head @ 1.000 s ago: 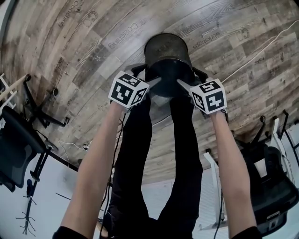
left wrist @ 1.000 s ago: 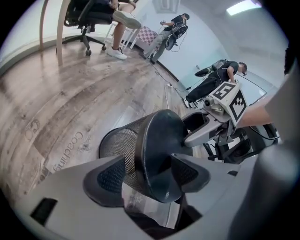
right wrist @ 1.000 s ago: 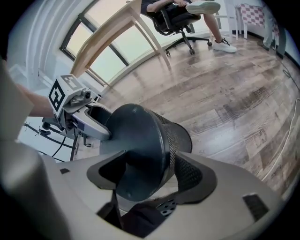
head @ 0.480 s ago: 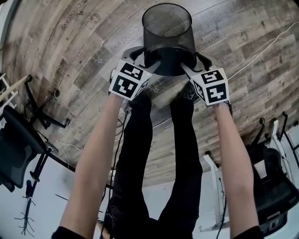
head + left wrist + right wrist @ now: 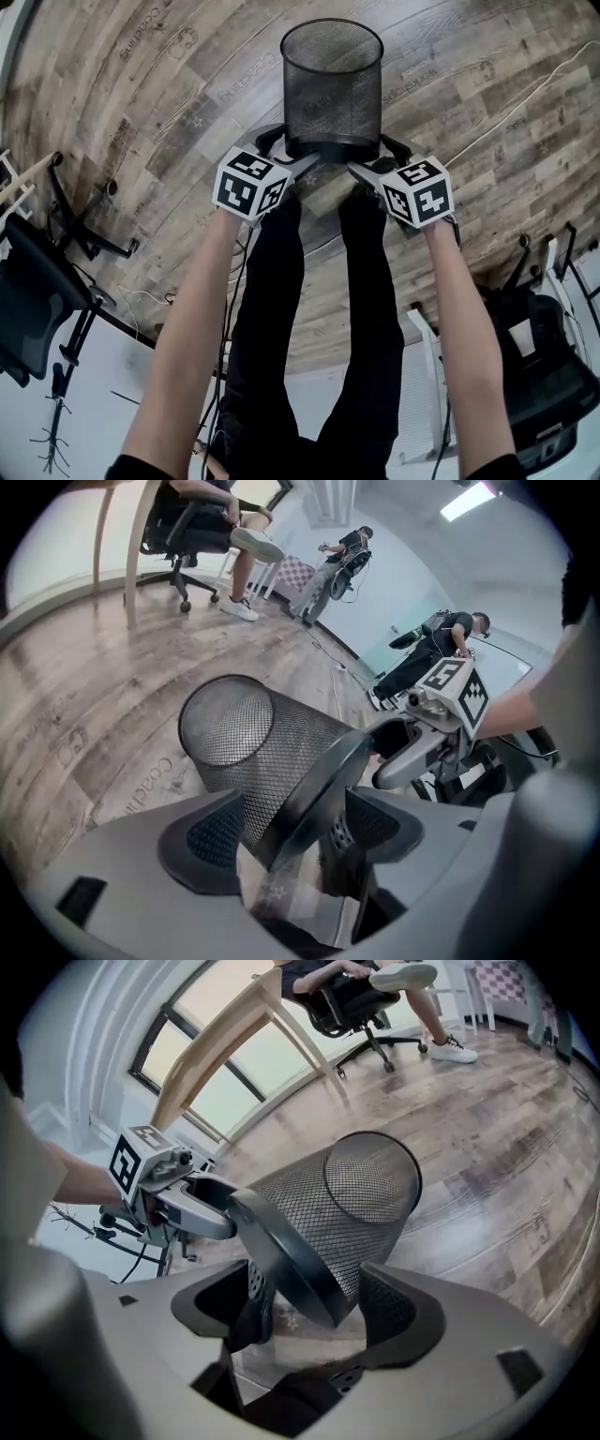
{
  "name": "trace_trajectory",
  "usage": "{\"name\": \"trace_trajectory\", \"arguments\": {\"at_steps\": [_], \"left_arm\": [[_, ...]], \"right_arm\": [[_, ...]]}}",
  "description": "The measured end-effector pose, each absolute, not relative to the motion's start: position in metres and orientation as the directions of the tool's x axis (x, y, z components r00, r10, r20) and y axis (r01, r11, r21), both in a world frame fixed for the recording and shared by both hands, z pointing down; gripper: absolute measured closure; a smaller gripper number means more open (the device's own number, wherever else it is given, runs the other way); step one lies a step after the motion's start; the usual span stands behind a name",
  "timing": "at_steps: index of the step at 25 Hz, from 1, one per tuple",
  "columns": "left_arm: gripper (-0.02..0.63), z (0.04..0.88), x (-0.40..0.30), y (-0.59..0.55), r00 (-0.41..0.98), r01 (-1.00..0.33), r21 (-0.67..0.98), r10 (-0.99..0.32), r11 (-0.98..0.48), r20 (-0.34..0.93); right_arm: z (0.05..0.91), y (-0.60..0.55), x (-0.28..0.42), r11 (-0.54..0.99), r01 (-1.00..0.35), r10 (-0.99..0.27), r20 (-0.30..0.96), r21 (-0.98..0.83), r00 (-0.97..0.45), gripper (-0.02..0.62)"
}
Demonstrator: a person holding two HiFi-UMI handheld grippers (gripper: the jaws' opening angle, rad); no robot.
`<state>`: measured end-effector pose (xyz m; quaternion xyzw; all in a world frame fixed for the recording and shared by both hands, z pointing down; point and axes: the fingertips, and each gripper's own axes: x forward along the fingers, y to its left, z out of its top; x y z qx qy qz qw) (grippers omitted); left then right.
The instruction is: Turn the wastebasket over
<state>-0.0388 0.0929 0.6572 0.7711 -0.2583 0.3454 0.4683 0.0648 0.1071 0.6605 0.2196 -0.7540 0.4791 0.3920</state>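
A black mesh wastebasket (image 5: 333, 84) stands on the wood floor just beyond my feet, its thick solid rim (image 5: 309, 789) down and its mesh end up. My left gripper (image 5: 289, 150) is at the rim's left side and my right gripper (image 5: 377, 155) at its right. In the left gripper view the rim runs between the left gripper's (image 5: 295, 827) pads with gaps either side. It does the same in the right gripper view, between the right gripper's (image 5: 309, 1307) pads. Both pairs of jaws have just been opening, with the rim still between them.
My black-trousered legs (image 5: 309, 309) fill the middle below the basket. A white cable (image 5: 525, 103) crosses the floor at right. Black chair bases stand at left (image 5: 84, 234) and right (image 5: 553, 375). A seated person's office chair (image 5: 187, 527) and a wooden table leg (image 5: 234, 1035) lie beyond.
The basket has moved away from me, up the picture, and now stands straight on the floor. Both grippers followed it up, then drew back a little.
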Motion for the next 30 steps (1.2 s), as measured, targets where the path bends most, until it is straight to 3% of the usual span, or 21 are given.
{"name": "trace_trajectory", "arguments": {"at_steps": [5,10,30], "left_arm": [[0.256,0.677,-0.032,0.142,0.625,-0.702,0.580,0.033,-0.412,0.780],[0.256,0.699,-0.032,0.167,0.615,-0.723,0.582,0.039,-0.372,0.788],[0.251,0.769,-0.032,0.219,0.553,-0.656,0.554,0.173,-0.513,0.815]], "right_arm": [[0.679,0.141,0.067,0.403,-0.723,0.085,0.810,-0.560,-0.580,0.242],[0.700,0.159,0.065,0.430,-0.724,0.098,0.826,-0.539,-0.556,0.242],[0.772,0.218,0.066,0.535,-0.700,0.160,0.870,-0.474,-0.466,0.241]]}}
